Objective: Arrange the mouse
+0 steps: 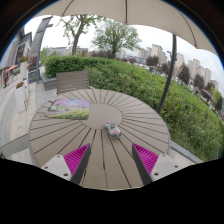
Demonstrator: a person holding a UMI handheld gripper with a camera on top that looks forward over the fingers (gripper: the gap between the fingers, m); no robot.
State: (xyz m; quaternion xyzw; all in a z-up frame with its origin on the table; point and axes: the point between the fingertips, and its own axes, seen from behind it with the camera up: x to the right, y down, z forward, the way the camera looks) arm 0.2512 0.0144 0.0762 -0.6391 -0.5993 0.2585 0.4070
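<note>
Gripper (112, 158) held level and pointing forward, its two fingers spread wide apart with nothing between them, magenta pads (76, 158) on the inner faces turned toward each other, both fingertips free of contact, no hand or sleeve showing.

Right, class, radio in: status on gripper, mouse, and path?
Gripper open, empty. Mouse on round slatted table, just ahead of fingers. Mat beyond, left. Path clear.
</note>
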